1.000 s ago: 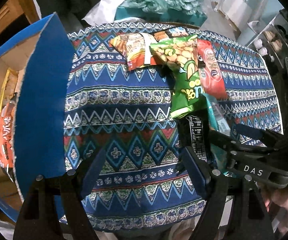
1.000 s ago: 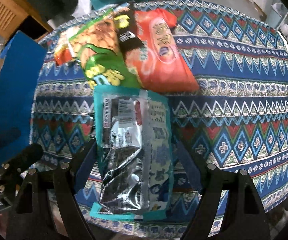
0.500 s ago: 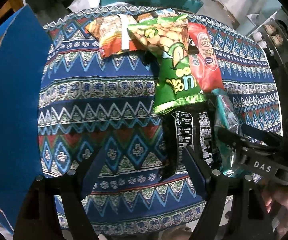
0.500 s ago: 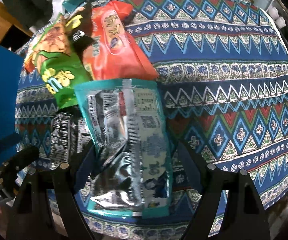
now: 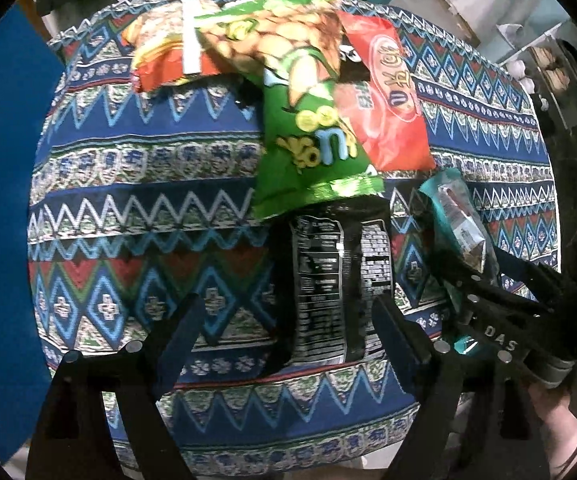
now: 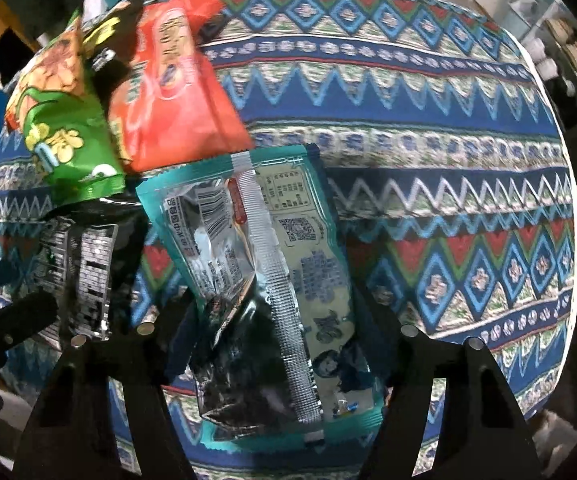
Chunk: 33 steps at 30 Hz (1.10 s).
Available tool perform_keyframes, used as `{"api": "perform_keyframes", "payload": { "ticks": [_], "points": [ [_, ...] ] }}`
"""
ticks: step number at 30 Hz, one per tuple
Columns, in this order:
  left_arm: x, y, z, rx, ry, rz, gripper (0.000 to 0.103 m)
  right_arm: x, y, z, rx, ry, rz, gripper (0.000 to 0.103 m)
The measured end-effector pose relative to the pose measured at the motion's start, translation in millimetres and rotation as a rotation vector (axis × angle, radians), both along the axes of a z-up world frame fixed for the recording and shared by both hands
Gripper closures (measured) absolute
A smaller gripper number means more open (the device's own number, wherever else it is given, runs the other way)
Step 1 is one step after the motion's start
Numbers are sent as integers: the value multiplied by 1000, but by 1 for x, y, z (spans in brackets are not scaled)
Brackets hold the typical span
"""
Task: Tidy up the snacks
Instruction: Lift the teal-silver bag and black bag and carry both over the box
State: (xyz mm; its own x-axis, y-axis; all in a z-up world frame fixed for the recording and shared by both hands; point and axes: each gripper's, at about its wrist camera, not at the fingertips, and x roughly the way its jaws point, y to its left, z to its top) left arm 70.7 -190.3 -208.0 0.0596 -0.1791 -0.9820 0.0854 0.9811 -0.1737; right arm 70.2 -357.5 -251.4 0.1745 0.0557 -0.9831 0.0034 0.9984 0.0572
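The right gripper (image 6: 276, 320) pinches, it seems, a teal packet (image 6: 272, 280) at 5 o'clock on the patterned table (image 5: 148, 184), while the left gripper (image 5: 284, 320), fingers spread, nears the black packet (image 5: 336, 276) and risks snagging the overlapping green bag (image 5: 308, 136).

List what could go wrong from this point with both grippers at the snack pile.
1. The left gripper is open around the black packet, whose far end lies under the green bag; pulling it may drag that bag along.
2. The right gripper seems to hold only the lower part of the teal packet, so it may slip or sag.
3. The grippers are close together and could collide.
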Motion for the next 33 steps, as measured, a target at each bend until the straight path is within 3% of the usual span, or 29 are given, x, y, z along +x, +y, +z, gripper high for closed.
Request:
{"api": "perform_keyframes", "payload": {
  "ticks": [10,17,23,25,27,33],
  "points": [
    [3,-28,-9,-4,23,19,17,-12,-56,13,69,-28,-65,34],
    [2,-66,-30,18,48,6,17,-22,-75,20,64,-34,-74,34],
    [0,-79,-38,36,13,-25,16,-20,-76,21,49,-35,-72,34],
    [-1,-79,-38,39,-2,-33,19,-19,-76,20,51,-37,-66,34],
    [-1,-77,-34,56,-27,-40,35,-21,-73,18,49,-35,-65,34],
    [4,-63,-26,14,-30,-34,38,-20,-62,17,49,-42,-61,34]
  ]
}}
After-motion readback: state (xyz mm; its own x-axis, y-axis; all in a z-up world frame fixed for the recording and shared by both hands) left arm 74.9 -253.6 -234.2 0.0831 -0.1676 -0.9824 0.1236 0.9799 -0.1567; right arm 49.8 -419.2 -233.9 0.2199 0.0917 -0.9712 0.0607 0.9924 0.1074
